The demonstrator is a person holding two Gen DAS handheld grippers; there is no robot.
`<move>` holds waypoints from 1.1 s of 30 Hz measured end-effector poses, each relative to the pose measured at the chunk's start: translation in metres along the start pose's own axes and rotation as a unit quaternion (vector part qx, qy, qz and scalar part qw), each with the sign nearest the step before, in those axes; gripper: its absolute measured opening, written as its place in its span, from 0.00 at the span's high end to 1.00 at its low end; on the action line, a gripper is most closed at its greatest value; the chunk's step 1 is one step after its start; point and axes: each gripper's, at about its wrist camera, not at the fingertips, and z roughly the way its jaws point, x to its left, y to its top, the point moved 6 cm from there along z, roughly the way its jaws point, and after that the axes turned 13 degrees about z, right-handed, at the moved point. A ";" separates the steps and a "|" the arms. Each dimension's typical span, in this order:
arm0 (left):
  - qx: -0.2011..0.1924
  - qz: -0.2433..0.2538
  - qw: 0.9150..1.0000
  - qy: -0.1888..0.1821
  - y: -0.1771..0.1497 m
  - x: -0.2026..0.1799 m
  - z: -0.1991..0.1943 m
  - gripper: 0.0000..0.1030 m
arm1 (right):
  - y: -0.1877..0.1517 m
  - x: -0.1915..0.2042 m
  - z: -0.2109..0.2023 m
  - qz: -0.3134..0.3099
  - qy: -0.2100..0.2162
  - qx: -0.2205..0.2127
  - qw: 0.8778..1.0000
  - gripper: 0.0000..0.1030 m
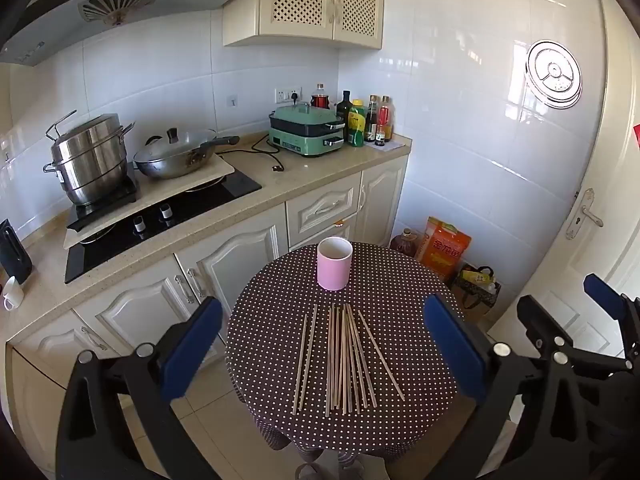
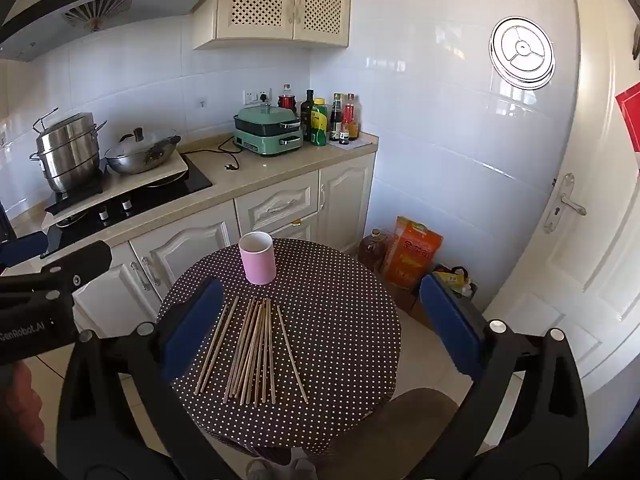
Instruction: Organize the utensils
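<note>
Several wooden chopsticks (image 1: 344,360) (image 2: 254,354) lie fanned out on a small round table with a dark polka-dot cloth (image 1: 400,304) (image 2: 340,320). Behind them stands an upright pink cup (image 1: 334,263) (image 2: 258,258), nothing visible in it. My left gripper (image 1: 322,340) hovers above the near side of the table, open, nothing between its blue pads. My right gripper (image 2: 320,324) is open too, high over the chopsticks, holding nothing. The right gripper (image 1: 568,312) shows at the right edge of the left wrist view; the left gripper's black body (image 2: 56,280) shows at the left of the right wrist view.
A kitchen counter (image 1: 320,168) runs behind the table with a steel pot (image 1: 88,160), a lidded wok (image 1: 176,156), a green electric cooker (image 1: 306,130) and bottles (image 1: 368,120). An orange bag (image 1: 442,252) and an oil jug (image 2: 374,248) stand on the floor by the white door (image 2: 580,240).
</note>
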 end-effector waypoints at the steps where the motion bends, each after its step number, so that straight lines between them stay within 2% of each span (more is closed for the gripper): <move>1: -0.001 0.000 1.000 0.000 0.000 0.000 0.000 0.04 | 0.000 0.000 0.000 0.001 0.000 -0.002 1.000 0.06; 33: 0.001 0.003 1.000 0.008 -0.002 0.009 -0.012 0.04 | -0.008 0.003 -0.001 0.009 0.002 0.005 1.000 0.06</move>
